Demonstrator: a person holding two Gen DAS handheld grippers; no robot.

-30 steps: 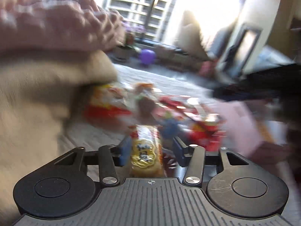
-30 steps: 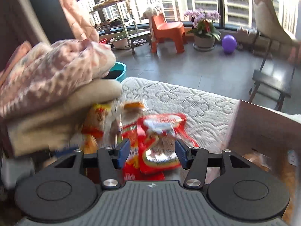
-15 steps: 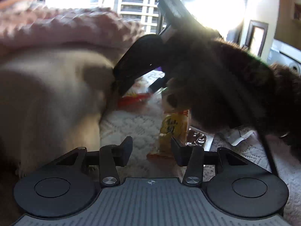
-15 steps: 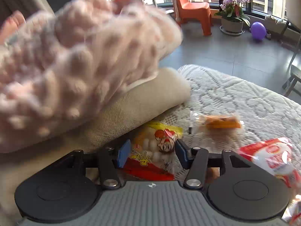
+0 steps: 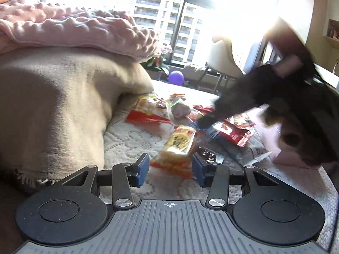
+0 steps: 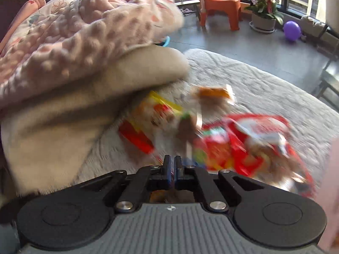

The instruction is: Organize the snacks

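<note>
— So, what are the two grippers doing?
— Left gripper (image 5: 171, 170) has its jaws partly open around a yellow snack packet (image 5: 178, 148) lying on the white bedspread (image 5: 127, 139); whether the pads press it is unclear.
— And the right?
— Right gripper (image 6: 172, 165) has just snapped its jaws together at the blurred snack pile (image 6: 211, 139); anything pinched is unclear.

A pink bobbled blanket (image 6: 70, 42) lies heaped on a folded beige throw (image 6: 84, 114) at the edge of a white quilted bedspread (image 6: 264, 84). Beyond the bed, an orange child's chair (image 6: 220, 4), a potted purple orchid (image 6: 263, 2) and a purple ball (image 6: 292, 30) stand by sunlit windows.
</note>
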